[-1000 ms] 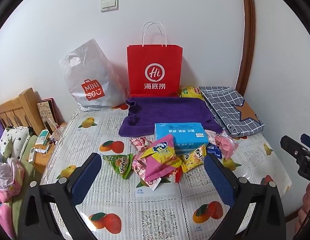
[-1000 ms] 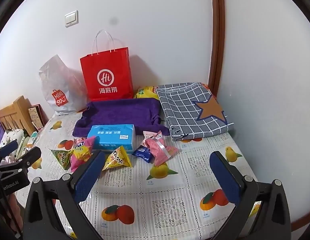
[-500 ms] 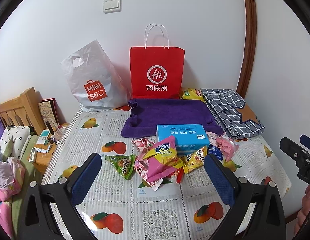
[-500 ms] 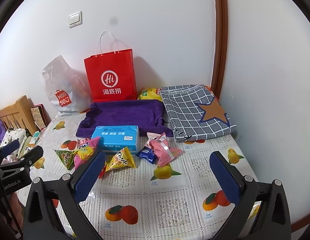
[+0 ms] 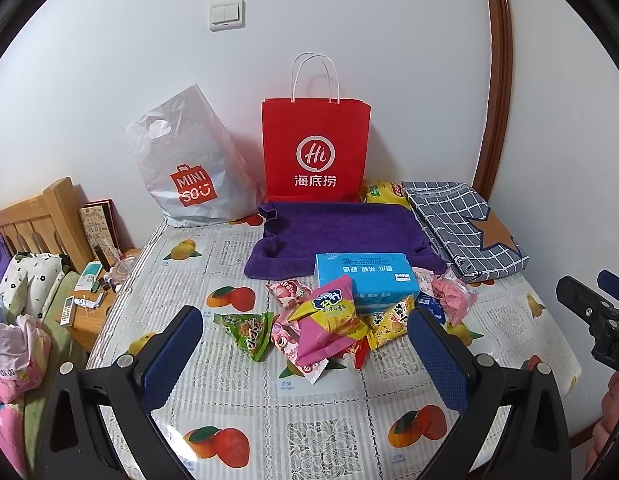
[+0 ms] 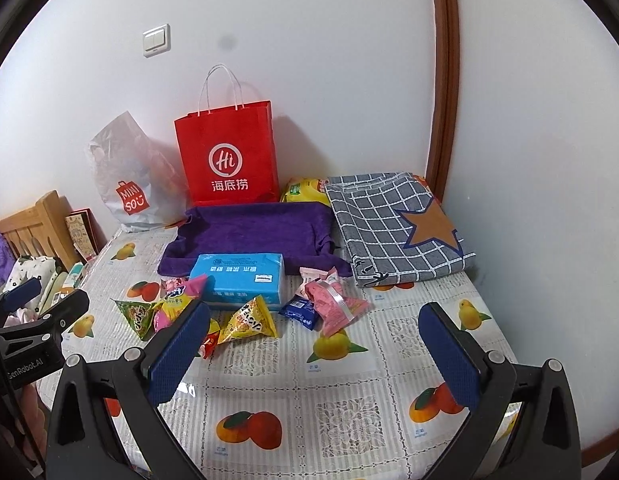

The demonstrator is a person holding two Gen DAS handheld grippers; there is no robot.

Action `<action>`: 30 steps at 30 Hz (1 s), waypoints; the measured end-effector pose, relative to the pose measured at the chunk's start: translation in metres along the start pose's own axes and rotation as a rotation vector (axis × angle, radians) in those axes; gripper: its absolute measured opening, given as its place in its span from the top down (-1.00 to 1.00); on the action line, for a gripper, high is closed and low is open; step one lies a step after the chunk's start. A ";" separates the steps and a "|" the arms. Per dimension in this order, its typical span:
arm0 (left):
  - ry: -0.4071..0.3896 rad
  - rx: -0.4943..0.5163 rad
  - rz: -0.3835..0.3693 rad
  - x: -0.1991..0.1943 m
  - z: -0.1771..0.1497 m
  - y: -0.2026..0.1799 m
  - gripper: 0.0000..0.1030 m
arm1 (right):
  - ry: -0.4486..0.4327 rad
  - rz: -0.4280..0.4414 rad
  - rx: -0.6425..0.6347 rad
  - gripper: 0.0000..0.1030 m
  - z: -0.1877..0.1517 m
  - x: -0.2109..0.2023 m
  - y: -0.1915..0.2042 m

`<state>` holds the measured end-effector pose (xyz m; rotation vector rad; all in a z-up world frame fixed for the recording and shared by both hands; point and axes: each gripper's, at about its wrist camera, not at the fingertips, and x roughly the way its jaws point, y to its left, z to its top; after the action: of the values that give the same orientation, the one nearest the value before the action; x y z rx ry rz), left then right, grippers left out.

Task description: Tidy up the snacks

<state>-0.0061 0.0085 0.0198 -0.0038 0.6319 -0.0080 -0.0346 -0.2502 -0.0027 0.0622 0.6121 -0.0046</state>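
Several snack packets lie heaped mid-table: a green triangular pack (image 5: pixel 247 330), a pink-and-yellow pack (image 5: pixel 329 322), a yellow triangular pack (image 6: pixel 251 320), a pink pack (image 6: pixel 333 304) and a small blue pack (image 6: pixel 299 308). Behind them sits a blue tissue box (image 5: pixel 365 280) against a purple cloth tray (image 5: pixel 341 232). My left gripper (image 5: pixel 305 356) is open, held above the table in front of the heap. My right gripper (image 6: pixel 317 356) is also open and empty, to the right and short of the snacks.
A red paper bag (image 5: pixel 315 152) and a grey Minisou plastic bag (image 5: pixel 189 172) stand against the back wall. A yellow packet (image 5: pixel 383 192) and a folded checked cloth (image 5: pixel 465 224) lie at the back right. A bed and nightstand (image 5: pixel 85 308) border the fruit-print tablecloth (image 5: pixel 309 432) on the left.
Both views have shifted slightly, so the bags and snacks sit a little lower and further right in frame. Nothing on the table has moved and both grippers stay open.
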 end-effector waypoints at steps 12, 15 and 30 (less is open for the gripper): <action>-0.008 -0.001 0.003 -0.002 0.002 0.002 -1.00 | -0.011 0.007 -0.002 -0.99 0.000 -0.004 0.002; -0.012 -0.003 0.004 -0.004 0.002 0.003 -1.00 | -0.012 0.007 -0.001 -0.99 0.000 -0.004 0.002; -0.016 -0.001 0.006 -0.005 0.001 0.004 -1.00 | -0.014 0.008 0.004 -0.99 0.002 -0.006 0.004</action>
<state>-0.0099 0.0130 0.0235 -0.0026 0.6159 -0.0022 -0.0381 -0.2469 0.0029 0.0682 0.5981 0.0014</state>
